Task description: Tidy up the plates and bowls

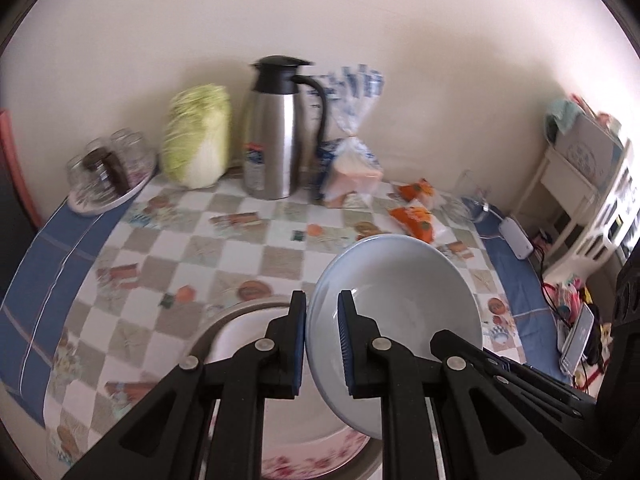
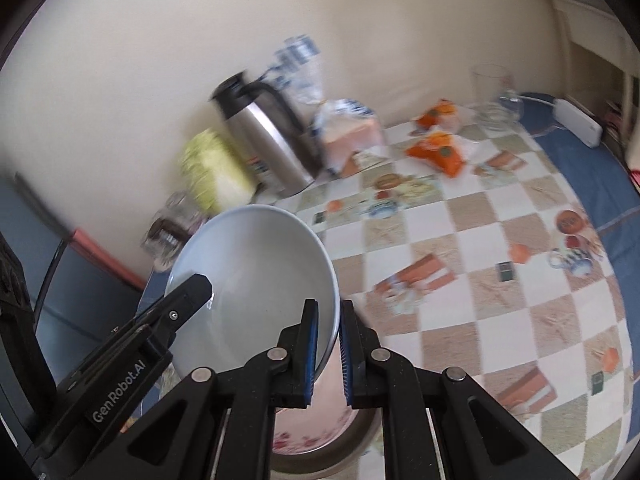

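A pale blue bowl (image 1: 400,300) (image 2: 256,272) hangs tilted above the table, held from two sides. My left gripper (image 1: 322,300) is shut on its left rim, one pad inside the bowl and one outside. My right gripper (image 2: 329,308) is shut on the opposite rim. Each gripper shows in the other's view: the right gripper (image 1: 440,338) at the bowl's lower right edge, the left gripper (image 2: 200,284) reaching in from the left. Below the bowl lies a white plate with pink flowers (image 1: 304,456) (image 2: 316,432) inside a metal basin (image 1: 240,308) (image 2: 332,460).
Along the wall stand a tray of glass jars (image 1: 108,168), a cabbage (image 1: 198,136), a steel thermos jug (image 1: 276,140) and a bagged loaf (image 1: 352,168). Orange packets (image 1: 416,216), a glass jug (image 1: 468,200) and a white power strip (image 1: 516,236) lie at the right.
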